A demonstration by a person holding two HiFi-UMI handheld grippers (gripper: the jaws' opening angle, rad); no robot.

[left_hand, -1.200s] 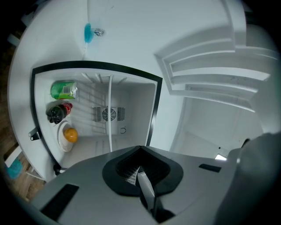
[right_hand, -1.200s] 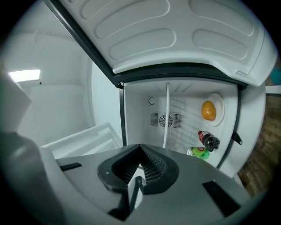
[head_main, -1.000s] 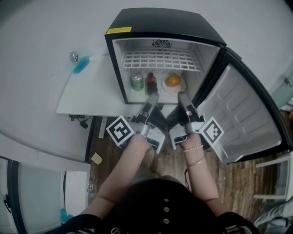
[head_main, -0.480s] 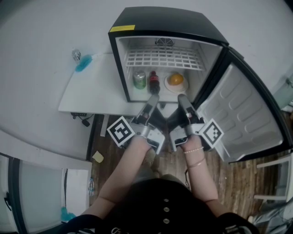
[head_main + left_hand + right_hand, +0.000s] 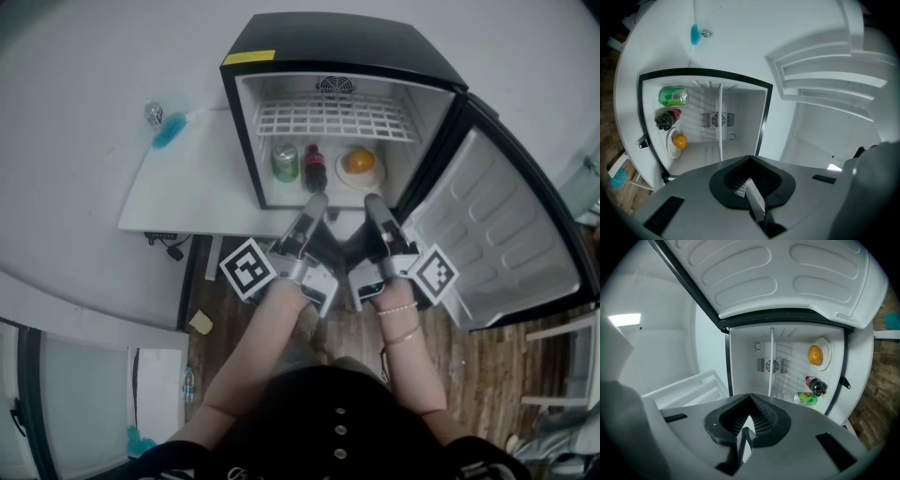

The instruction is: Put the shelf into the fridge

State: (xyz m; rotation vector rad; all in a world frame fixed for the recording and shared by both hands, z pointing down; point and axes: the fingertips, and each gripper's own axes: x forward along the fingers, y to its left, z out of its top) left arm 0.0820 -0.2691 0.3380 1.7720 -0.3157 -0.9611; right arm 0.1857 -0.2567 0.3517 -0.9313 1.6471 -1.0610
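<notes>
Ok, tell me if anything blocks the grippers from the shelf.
Nothing visible does. The door is wide open; the shelf sits in the fridge above the can, bottle and orange, with the left gripper and right gripper just outside.

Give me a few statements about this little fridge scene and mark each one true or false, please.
1. The fridge door stands open. True.
2. The two grippers hold the wire shelf between them. False: the shelf already sits in the upper part of the fridge, and the left gripper and right gripper are shut and empty, in front of the opening.
3. An orange fruit lies on a plate on the fridge floor. True.
4. The green can stands to the right of the fruit. False: in the head view it is at the left, with the dark bottle between them.
</notes>
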